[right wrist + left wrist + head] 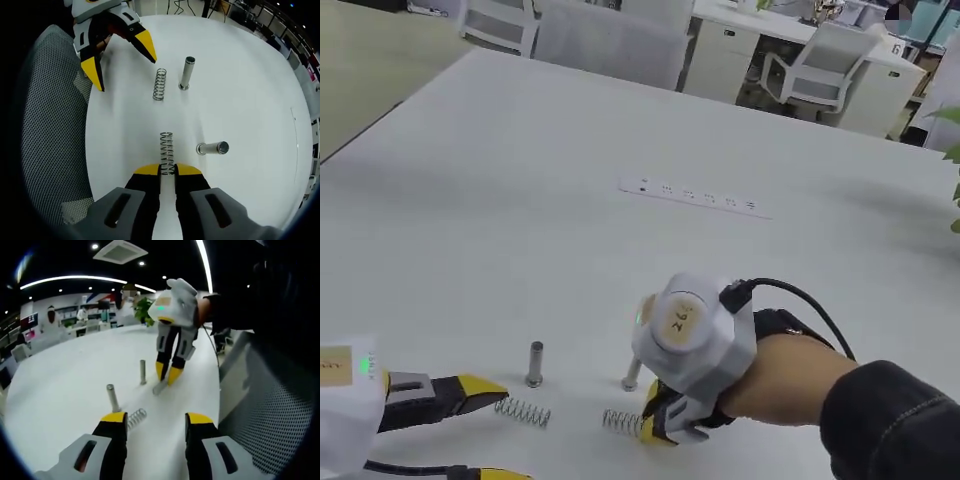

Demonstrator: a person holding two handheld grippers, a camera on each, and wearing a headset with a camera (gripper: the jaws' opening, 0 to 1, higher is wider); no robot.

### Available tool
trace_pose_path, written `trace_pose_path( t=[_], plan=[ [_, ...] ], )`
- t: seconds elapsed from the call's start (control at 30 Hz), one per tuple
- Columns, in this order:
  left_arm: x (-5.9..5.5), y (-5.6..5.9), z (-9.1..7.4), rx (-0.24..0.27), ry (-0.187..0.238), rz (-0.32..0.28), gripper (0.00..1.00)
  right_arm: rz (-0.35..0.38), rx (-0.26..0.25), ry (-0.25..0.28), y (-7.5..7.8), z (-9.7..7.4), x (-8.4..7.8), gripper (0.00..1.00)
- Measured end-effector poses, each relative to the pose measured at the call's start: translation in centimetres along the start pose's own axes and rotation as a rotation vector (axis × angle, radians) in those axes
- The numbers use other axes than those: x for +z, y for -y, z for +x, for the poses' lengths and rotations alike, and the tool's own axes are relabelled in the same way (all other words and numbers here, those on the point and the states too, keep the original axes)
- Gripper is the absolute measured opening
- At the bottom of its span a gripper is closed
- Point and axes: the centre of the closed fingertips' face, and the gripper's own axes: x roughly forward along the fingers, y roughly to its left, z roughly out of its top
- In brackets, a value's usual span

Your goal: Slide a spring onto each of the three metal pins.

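Note:
Two short metal pins (535, 362) (632, 375) stand upright on the white table (620, 130). My right gripper (167, 170) is shut on the near end of a spring (167, 147) that lies on the table beside the right pin (212, 148). In the head view this right gripper (655, 425) holds that spring (620, 421) just in front of the pin. My left gripper (157, 418) is open, with a second loose spring (136, 418) lying by its left jaw and the other pin (113, 397) just beyond. That loose spring (523, 410) lies flat near the left gripper (495, 430).
A white power strip (695, 197) lies across the middle of the table. Office chairs (610, 40) and desks stand beyond the far edge. A grey mesh chair (55, 125) sits close to the table's near edge.

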Motion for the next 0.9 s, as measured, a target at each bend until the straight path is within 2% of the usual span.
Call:
trace_pose_path(
  t=[0.2, 0.43, 0.7, 0.9],
  plan=[
    [0.7, 0.5, 0.8, -0.034, -0.002, 0.027, 0.39, -0.027, 0.015, 0.03, -0.8, -0.8, 1.5, 0.07],
    [1.5, 0.5, 1.6, -0.064, 0.014, 0.036, 0.36, -0.067, 0.031, 0.07, -1.6, -1.6, 3.5, 0.07],
    [2.4, 0.5, 2.2, -0.09, 0.051, 0.02, 0.28, -0.095, 0.032, 0.075, -2.0, -1.9, 4.0, 0.07],
    [2.7, 0.7, 2.7, -0.113, 0.06, 0.029, 0.2, -0.12, 0.034, 0.089, -2.4, -2.2, 4.7, 0.07]
  ],
)
